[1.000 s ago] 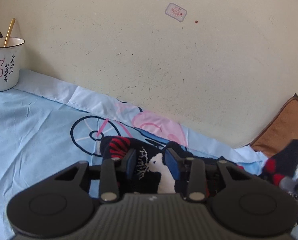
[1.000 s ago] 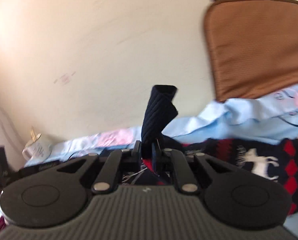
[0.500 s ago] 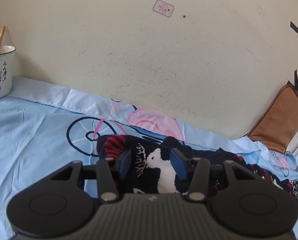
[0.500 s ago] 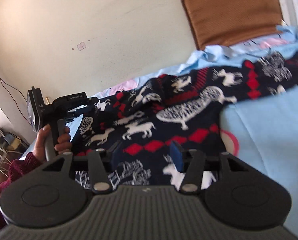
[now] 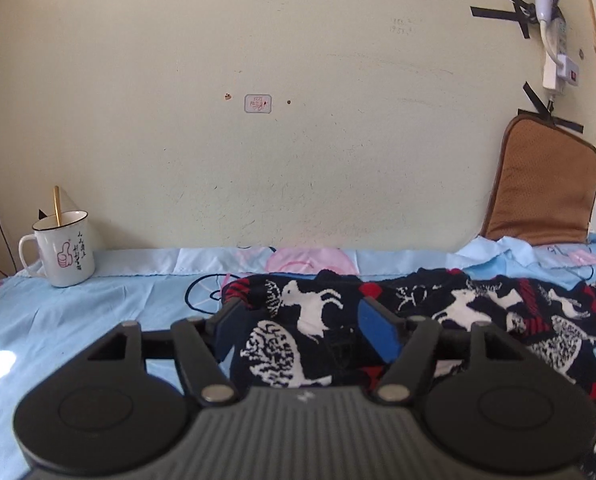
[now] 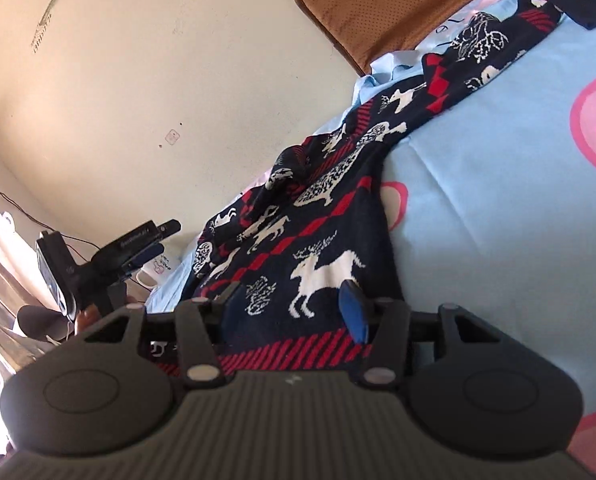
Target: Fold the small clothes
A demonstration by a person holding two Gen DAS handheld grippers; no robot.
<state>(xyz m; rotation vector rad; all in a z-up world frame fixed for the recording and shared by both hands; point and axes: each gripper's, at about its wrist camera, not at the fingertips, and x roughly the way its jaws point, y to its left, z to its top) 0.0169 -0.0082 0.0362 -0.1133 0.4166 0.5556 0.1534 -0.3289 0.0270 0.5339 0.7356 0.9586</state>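
Between folds, nothing gripped. Left gripper and right gripper both have fingers spread, hovering over the navy reindeer-pattern sweater. It lies spread on the light-blue bedsheet, one sleeve running to 1 o'clock. Next: probably pinch an edge or sleeve and fold inward.
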